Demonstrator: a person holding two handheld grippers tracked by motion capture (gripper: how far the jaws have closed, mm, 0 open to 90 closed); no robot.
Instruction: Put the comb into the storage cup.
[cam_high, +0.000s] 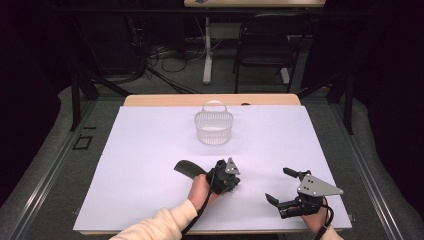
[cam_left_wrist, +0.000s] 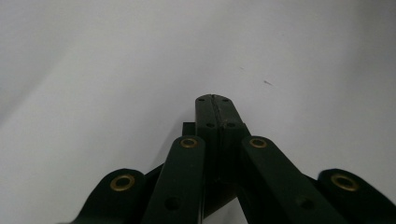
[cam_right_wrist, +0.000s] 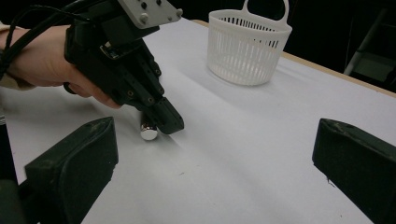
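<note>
Because the left gripper (cam_right_wrist: 163, 116), in the upper left of the right gripper view, has its jaws pressed together beside a small silver cylinder (cam_right_wrist: 149, 132) rather than around it, it may nudge the piece rolling away. The right gripper (cam_high: 285, 187) waits spread wide, empty, lower right in the high view.

White-topped table (cam_high: 150, 150) with a wooden far edge, white slatted basket (cam_high: 214, 127) standing upright near the far middle, small shiny metal cylinder (cam_right_wrist: 149, 133) lying on the near part, dark curved object (cam_high: 186, 168) beside it
</note>
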